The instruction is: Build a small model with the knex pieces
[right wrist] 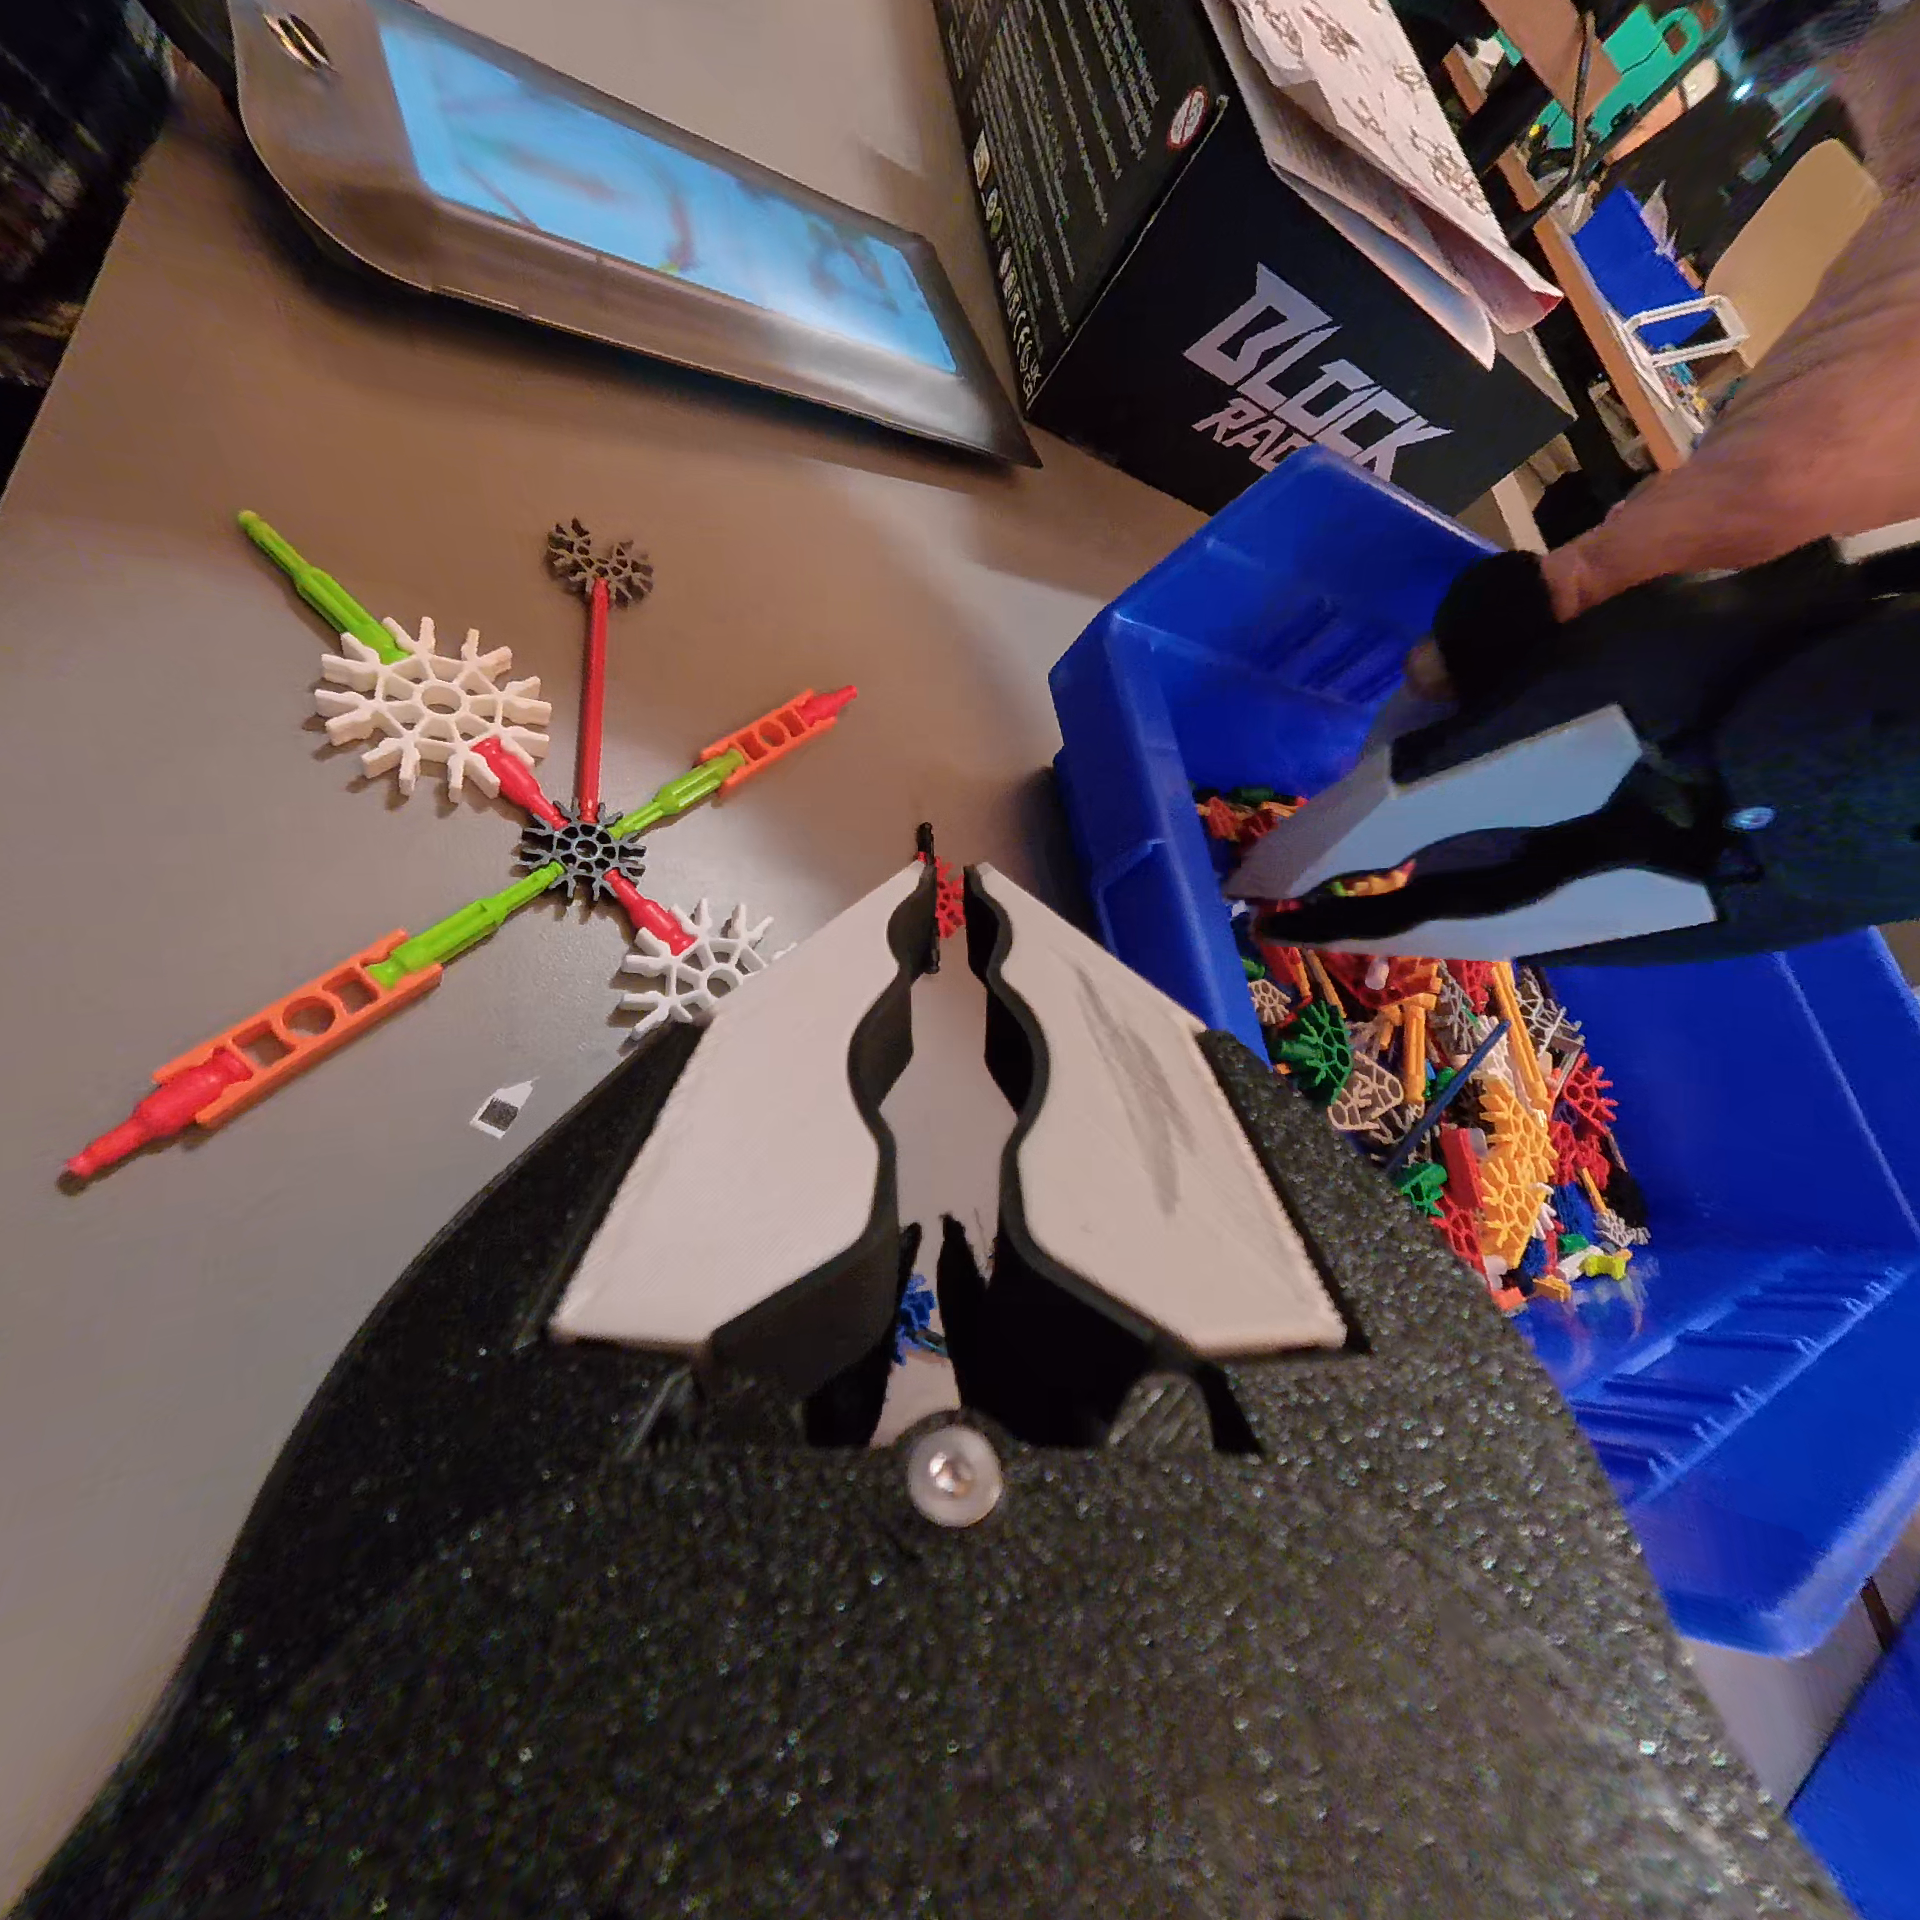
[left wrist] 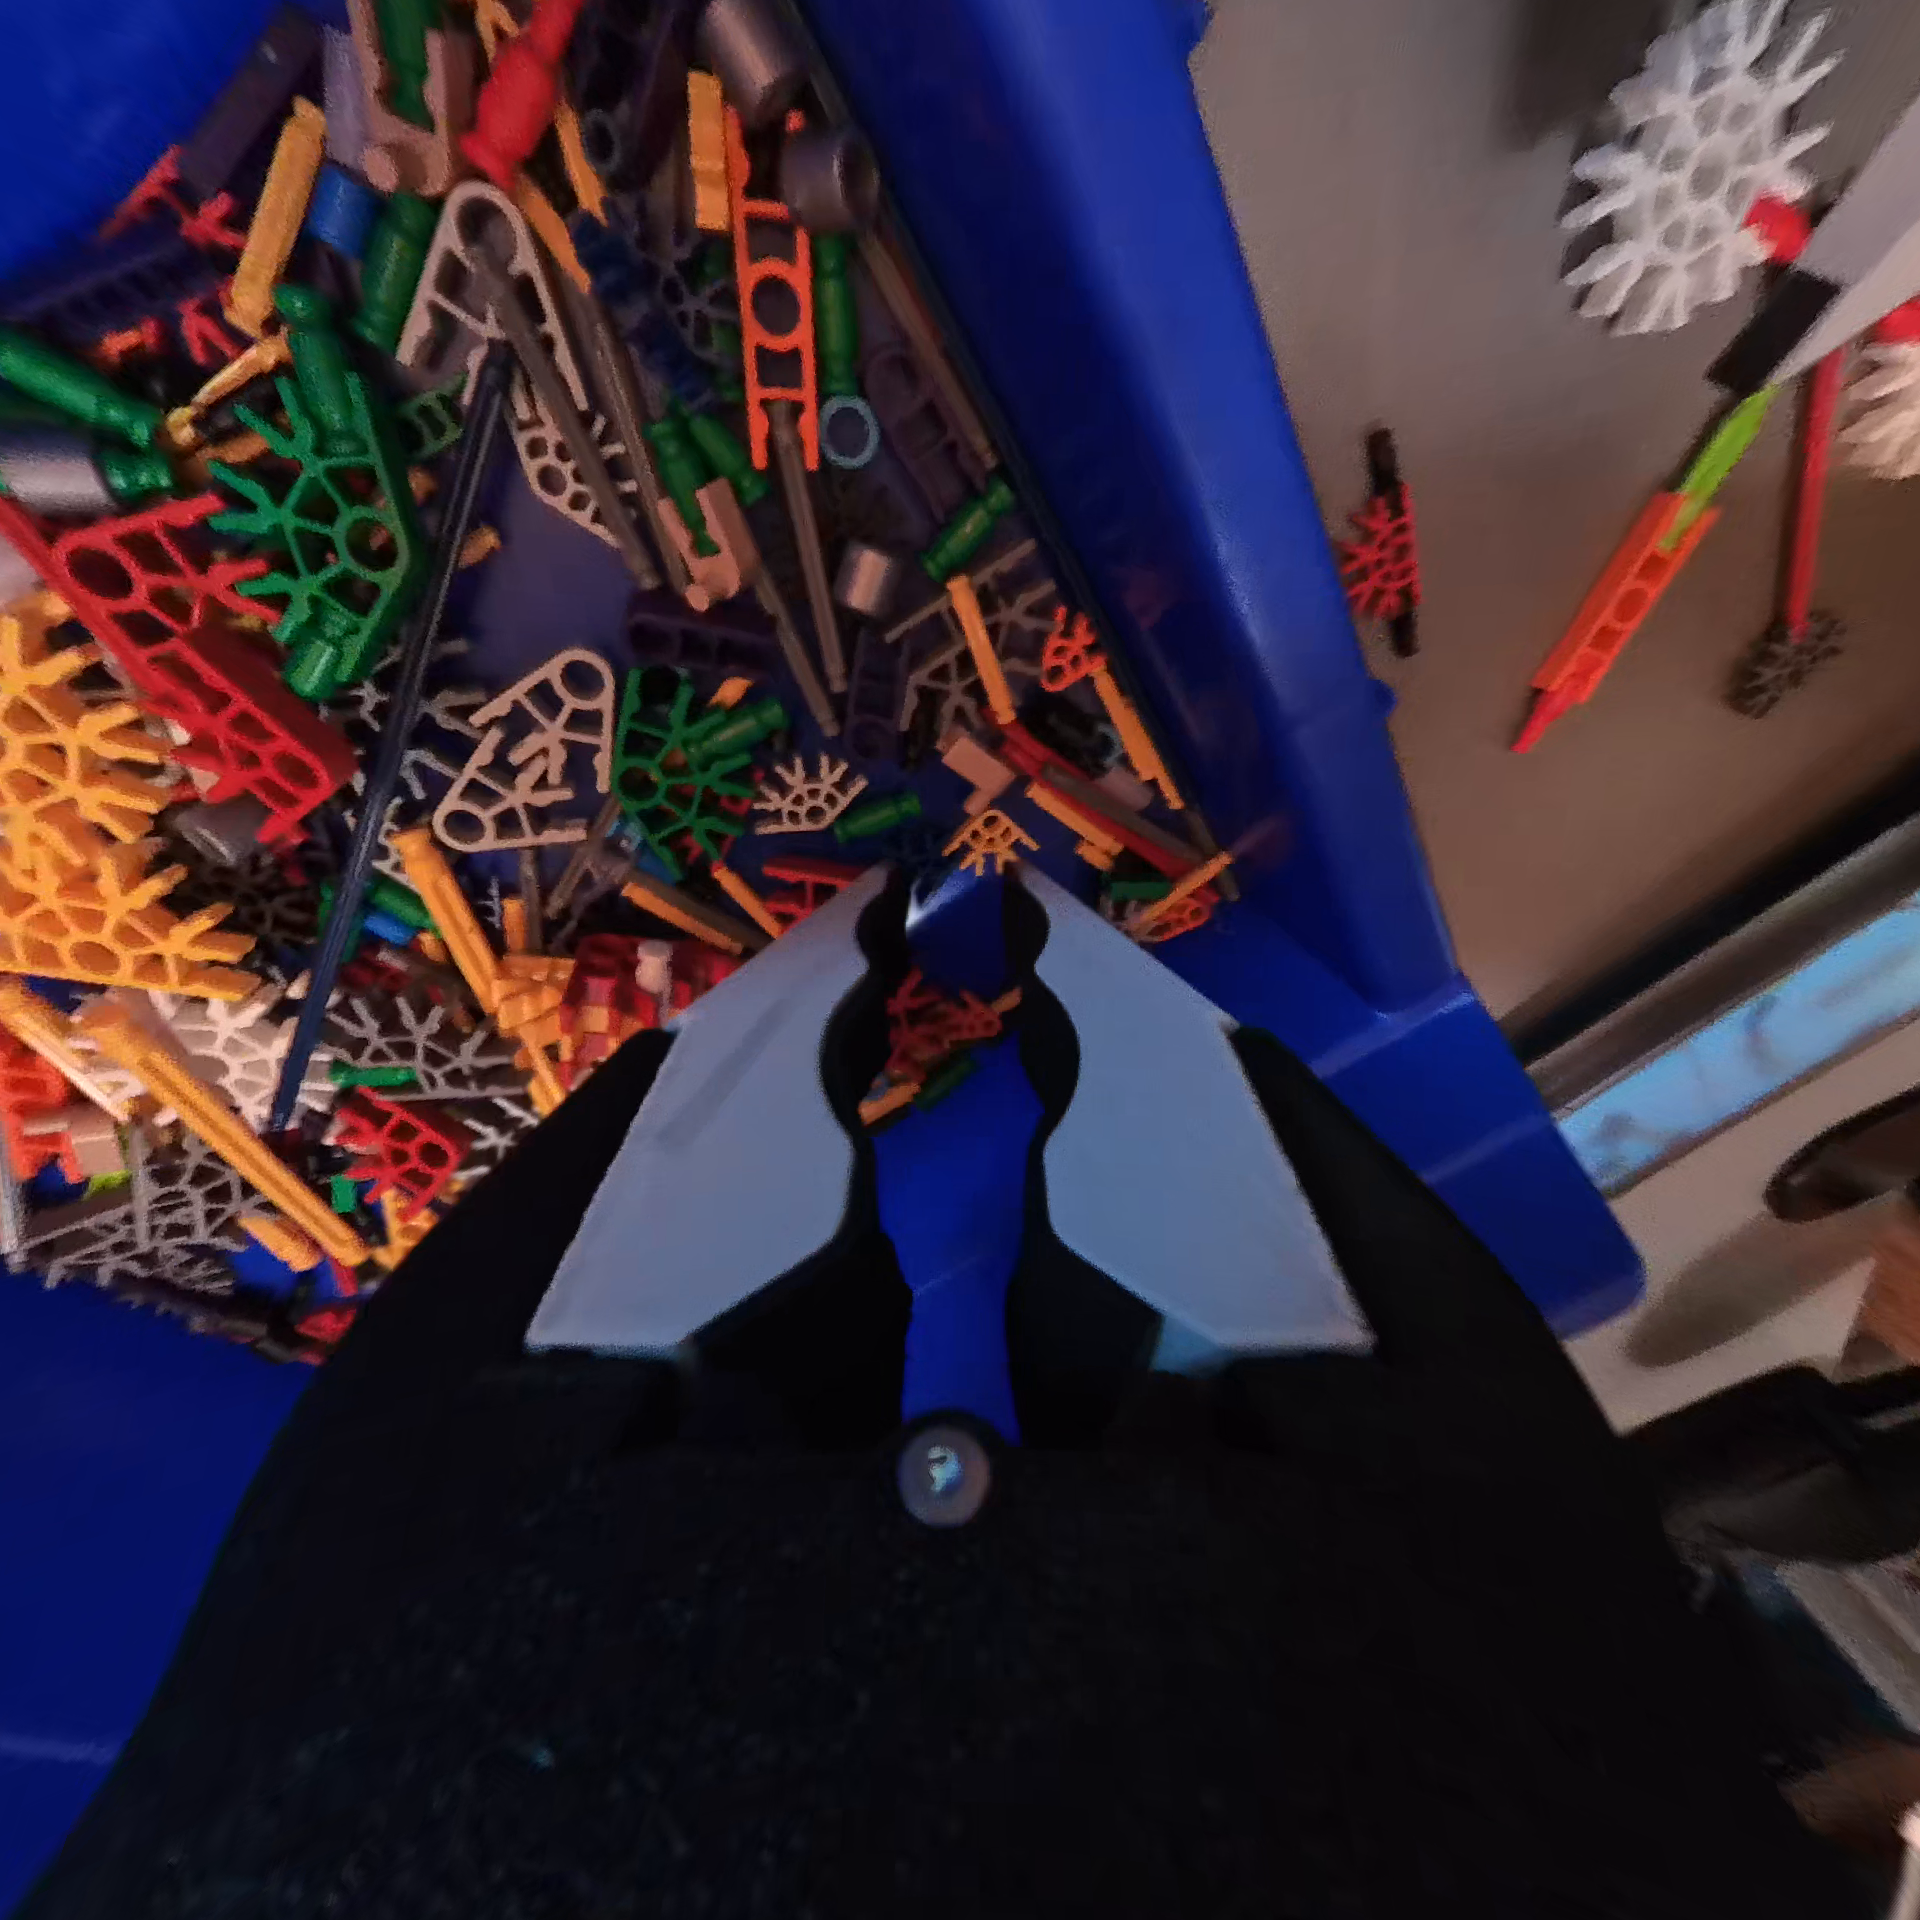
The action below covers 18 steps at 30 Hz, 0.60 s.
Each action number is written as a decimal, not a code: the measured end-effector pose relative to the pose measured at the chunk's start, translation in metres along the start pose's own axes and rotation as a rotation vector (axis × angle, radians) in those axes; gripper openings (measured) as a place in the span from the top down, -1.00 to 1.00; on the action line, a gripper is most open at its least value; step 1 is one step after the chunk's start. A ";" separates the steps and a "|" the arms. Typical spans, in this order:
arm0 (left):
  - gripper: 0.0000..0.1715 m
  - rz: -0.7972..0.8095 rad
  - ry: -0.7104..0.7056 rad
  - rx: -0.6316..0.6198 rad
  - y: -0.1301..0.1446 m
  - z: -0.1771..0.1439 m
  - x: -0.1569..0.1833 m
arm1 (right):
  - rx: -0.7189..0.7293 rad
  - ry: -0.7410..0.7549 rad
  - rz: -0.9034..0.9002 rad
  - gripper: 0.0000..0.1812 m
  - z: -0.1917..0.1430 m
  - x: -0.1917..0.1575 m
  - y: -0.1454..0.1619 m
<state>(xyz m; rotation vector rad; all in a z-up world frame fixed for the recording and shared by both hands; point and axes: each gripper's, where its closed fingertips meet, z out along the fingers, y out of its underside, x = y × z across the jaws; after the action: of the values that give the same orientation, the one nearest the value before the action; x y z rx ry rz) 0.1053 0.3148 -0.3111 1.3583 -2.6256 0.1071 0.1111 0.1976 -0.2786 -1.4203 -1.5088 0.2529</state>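
My left gripper (left wrist: 951,883) hangs over a blue bin (left wrist: 1122,436) heaped with small plastic rods and connectors (left wrist: 436,644). Its jaws stand a little apart with nothing between them. It also shows in the right wrist view (right wrist: 1252,906), held by a person's hand, tips just above the heap. My right gripper (right wrist: 945,873) hovers over the grey table with only a narrow gap between its jaws. Through that gap I see a red connector on a black rod (right wrist: 948,899) lying on the table beside the bin (right wrist: 1132,862). It also shows in the left wrist view (left wrist: 1382,551), apart from the right gripper.
A built star of red, green and orange rods around a black hub (right wrist: 582,847), with white snowflake connectors (right wrist: 431,707), lies on the table to the left. A metal-framed tablet (right wrist: 665,208) and a black box (right wrist: 1278,343) stand behind. A second blue bin edge (right wrist: 1860,1787) is at lower right. Left tips to right tips: about 12 centimeters.
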 end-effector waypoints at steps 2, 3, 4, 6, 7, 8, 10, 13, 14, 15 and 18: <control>0.76 0.028 -0.046 -0.019 0.001 0.004 -0.005 | 0.002 0.002 0.001 0.95 0.000 0.000 0.000; 0.72 0.031 -0.048 -0.027 0.002 0.006 -0.005 | 0.001 0.002 0.001 0.95 0.000 0.001 0.000; 0.64 0.031 -0.066 -0.026 0.002 0.007 -0.009 | 0.000 0.003 0.002 0.95 0.000 0.001 0.000; 0.54 0.029 -0.089 -0.017 0.000 0.008 -0.014 | -0.001 0.004 0.002 0.95 0.000 0.001 0.001; 0.54 0.039 -0.106 -0.032 0.001 0.009 -0.017 | -0.001 0.005 0.003 0.95 -0.001 0.001 0.001; 0.58 0.054 -0.116 -0.033 0.001 0.009 -0.018 | -0.001 0.006 0.003 0.95 -0.001 0.002 0.001; 0.59 0.060 -0.106 -0.041 0.001 0.009 -0.016 | 0.001 0.007 0.002 0.95 -0.001 0.002 0.000; 0.70 0.074 -0.071 -0.079 0.007 0.009 -0.008 | 0.007 0.011 0.001 0.95 -0.002 0.003 -0.001; 0.72 0.073 -0.068 -0.106 0.012 0.008 -0.007 | 0.007 0.013 0.001 0.95 -0.002 0.003 -0.001; 0.73 0.075 -0.072 -0.114 0.014 0.008 -0.007 | 0.007 0.013 0.000 0.95 -0.003 0.003 -0.001; 0.72 0.093 -0.070 -0.077 0.006 0.008 -0.004 | 0.007 0.014 -0.002 0.95 -0.003 0.003 -0.002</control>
<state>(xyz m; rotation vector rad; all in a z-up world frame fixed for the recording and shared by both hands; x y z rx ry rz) 0.1019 0.3208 -0.3195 1.2377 -2.7201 -0.0289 0.1125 0.1984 -0.2748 -1.4122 -1.4963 0.2470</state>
